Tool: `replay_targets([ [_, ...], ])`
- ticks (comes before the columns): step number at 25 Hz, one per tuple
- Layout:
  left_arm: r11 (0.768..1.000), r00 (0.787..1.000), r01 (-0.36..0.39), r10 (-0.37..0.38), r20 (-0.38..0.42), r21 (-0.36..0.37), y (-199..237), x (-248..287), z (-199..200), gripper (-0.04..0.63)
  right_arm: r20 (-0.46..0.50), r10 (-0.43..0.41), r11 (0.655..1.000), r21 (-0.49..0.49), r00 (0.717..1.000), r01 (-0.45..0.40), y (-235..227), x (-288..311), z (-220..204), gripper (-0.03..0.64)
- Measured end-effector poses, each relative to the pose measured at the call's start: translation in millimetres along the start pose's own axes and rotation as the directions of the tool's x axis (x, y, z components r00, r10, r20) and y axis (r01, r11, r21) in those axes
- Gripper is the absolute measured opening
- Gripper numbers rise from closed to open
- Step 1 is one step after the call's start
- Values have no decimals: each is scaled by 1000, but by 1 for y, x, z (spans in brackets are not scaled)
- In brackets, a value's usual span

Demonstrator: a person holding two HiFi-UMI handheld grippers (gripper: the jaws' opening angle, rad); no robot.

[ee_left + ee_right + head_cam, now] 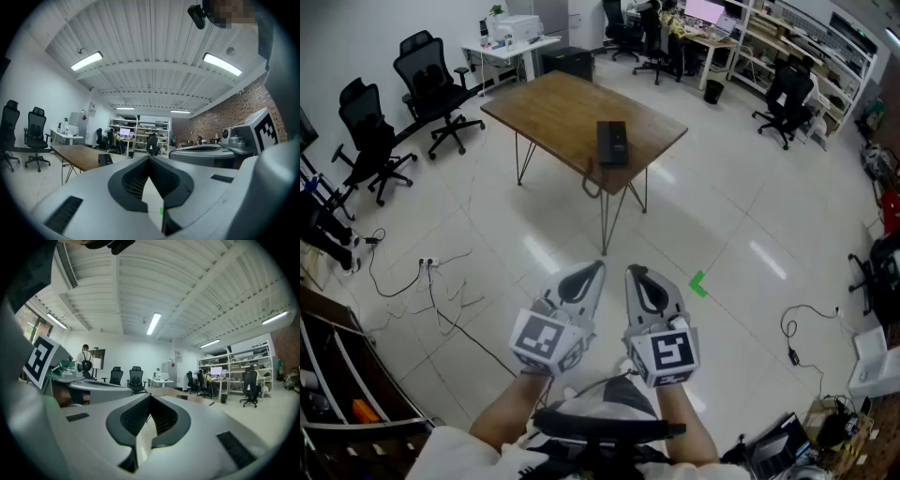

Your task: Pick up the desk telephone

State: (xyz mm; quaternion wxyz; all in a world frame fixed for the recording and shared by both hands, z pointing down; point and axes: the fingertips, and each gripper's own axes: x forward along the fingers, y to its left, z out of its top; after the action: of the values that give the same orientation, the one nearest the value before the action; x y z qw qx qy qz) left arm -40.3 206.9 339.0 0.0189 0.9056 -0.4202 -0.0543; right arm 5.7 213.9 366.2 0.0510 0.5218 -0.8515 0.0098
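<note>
Task not yet begun: the phone [612,142] sits untouched at the near edge of the far table [553,108], well apart from the left gripper [586,278] and right gripper [639,280], both closed and empty.

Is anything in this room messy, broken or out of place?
Only mildly. Loose cables sprawl over the floor at the left, a trip hazard, and the desk telephone sits close to the near edge of the wooden table. Nothing looks spilled or broken.
</note>
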Motion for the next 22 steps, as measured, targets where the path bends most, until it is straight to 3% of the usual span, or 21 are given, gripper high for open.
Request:
replay_targets([
  [22, 991, 992, -127, 126, 25, 41, 6, 122, -5, 0, 3, 147, 989, 5, 989, -147, -104, 55, 5, 0],
])
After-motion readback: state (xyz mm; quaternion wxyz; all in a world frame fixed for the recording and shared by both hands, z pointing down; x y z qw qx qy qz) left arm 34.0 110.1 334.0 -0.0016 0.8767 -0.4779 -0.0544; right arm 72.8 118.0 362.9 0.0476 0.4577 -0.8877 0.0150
